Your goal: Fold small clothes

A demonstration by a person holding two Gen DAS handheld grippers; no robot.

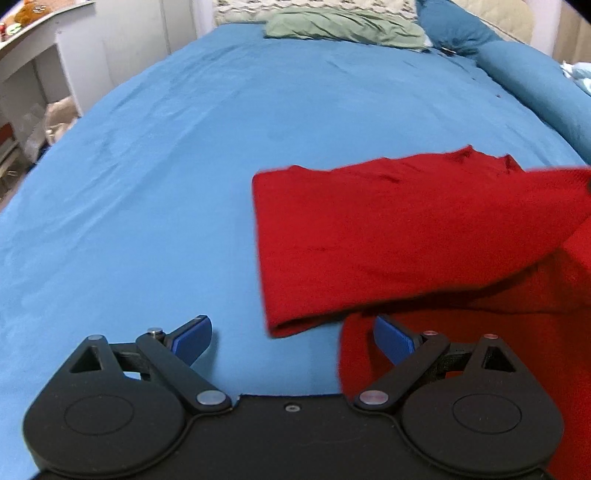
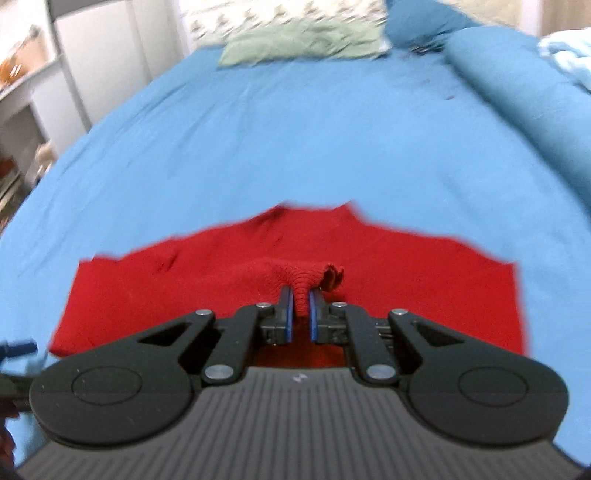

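Note:
A red knit garment (image 1: 406, 236) lies on the blue bed sheet (image 1: 184, 184), partly folded, with one part lifted across it toward the right. My left gripper (image 1: 291, 341) is open and empty, low over the sheet at the garment's near left corner; its right finger is over red cloth. In the right wrist view my right gripper (image 2: 300, 314) is shut on a bunched cuff of the red garment (image 2: 207, 295) and holds it above the flat part. The left gripper's blue tip (image 2: 16, 349) shows at the left edge.
A green cloth (image 1: 343, 26) and a patterned pillow (image 1: 314, 5) lie at the head of the bed. A rolled blue blanket (image 1: 535, 81) runs along the right side. White shelves (image 1: 37, 74) stand left of the bed.

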